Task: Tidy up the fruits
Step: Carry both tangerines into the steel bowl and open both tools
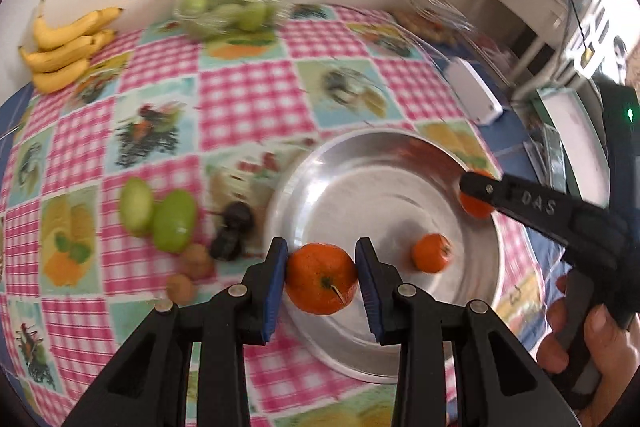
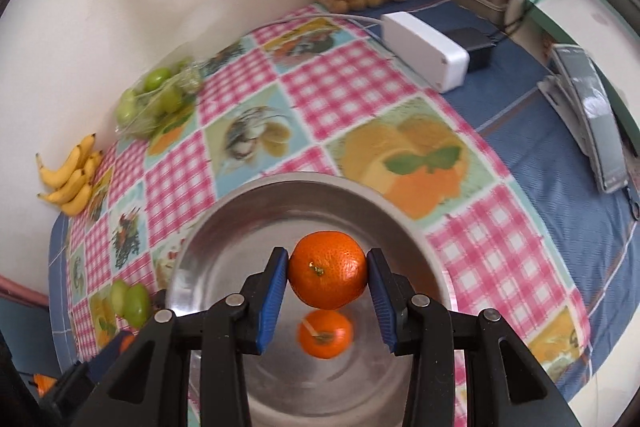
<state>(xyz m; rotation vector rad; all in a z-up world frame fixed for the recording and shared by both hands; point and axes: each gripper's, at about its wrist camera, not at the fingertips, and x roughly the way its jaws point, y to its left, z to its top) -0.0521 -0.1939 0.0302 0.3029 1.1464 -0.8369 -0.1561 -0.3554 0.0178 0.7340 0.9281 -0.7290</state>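
In the left wrist view my left gripper (image 1: pixel 322 267) is shut on an orange mandarin (image 1: pixel 320 281) over the near rim of a shiny metal plate (image 1: pixel 360 195). A smaller mandarin (image 1: pixel 431 253) lies in the plate. From the right, my right gripper (image 1: pixel 476 203) reaches over the plate's far edge with a third mandarin (image 1: pixel 478 209) in its jaws. In the right wrist view the right gripper (image 2: pixel 327 259) is shut on that mandarin (image 2: pixel 328 275), above the plate (image 2: pixel 248 227) and the loose mandarin (image 2: pixel 325 335).
Bananas (image 1: pixel 64 47) and a clear bag of green fruits (image 1: pixel 228 7) lie by the wall. Two loose green fruits (image 1: pixel 160 215), dark fruits (image 1: pixel 234 227) and small brown fruits (image 1: pixel 192 267) sit left of the plate. A white box (image 2: pixel 424 47) and a phone (image 2: pixel 596 119) lie right.
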